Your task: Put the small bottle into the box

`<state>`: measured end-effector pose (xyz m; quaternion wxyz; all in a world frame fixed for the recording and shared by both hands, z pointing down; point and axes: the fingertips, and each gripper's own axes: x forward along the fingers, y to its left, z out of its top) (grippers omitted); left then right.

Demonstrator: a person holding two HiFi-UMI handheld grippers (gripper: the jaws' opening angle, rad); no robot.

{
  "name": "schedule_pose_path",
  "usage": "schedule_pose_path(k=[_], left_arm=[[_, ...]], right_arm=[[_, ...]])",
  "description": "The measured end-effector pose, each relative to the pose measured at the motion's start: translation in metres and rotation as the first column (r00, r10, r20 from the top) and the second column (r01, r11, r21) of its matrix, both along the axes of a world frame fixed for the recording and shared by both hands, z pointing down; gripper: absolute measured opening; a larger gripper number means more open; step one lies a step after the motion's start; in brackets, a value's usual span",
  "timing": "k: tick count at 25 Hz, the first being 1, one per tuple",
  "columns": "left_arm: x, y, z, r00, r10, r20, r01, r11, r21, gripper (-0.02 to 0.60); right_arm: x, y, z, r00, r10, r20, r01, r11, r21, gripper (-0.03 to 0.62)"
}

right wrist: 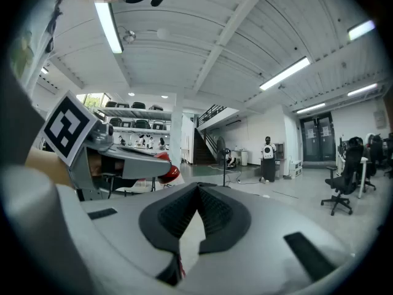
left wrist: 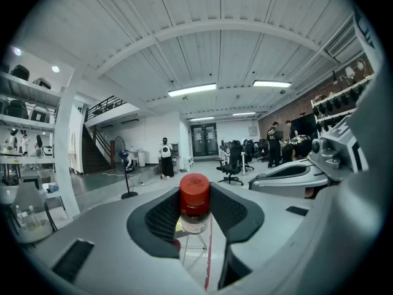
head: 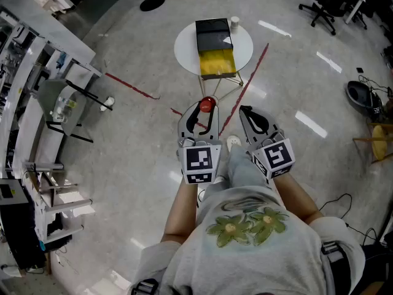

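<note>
A wide hall with a glossy grey floor [head: 123, 158] lay below, with shelving [head: 37, 109] along the left edge. Left of centre, the left gripper [head: 207, 107] was clamped on the small bottle [left wrist: 194, 203], red cap up. Just right of it, the right gripper [right wrist: 198, 192] had its jaws together on nothing. The carrying step was in hand. The box [head: 217, 61], apparently open, sat on the round table [head: 184, 47] at upper centre, well apart. The next move called for walking forward across bare floor.

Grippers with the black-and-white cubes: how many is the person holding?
2. The left gripper is shut on the small bottle with a red cap. The right gripper is next to it, jaws together with nothing between them. None seem hidden.
</note>
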<state>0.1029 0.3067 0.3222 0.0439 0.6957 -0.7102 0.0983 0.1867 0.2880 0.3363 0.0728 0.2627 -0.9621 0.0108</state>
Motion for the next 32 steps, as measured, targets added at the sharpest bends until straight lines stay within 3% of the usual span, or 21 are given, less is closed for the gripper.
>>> schedule_pose_path(k=[17,32], left_arm=[[-0.052,-0.136,0.025,1.0,-0.011,0.001,0.011,0.999,-0.053,0.144],[-0.077,-0.233,0.024,0.995,-0.104,-0.004,0.103,0.993,-0.049,0.144]], right_arm=[[-0.043,-0.138,0.028,1.0,0.01,-0.008,-0.01,0.998,-0.059,0.002],[-0.07,-0.242,0.037,0.996,-0.09,-0.014,0.089,0.993,-0.076,0.002]])
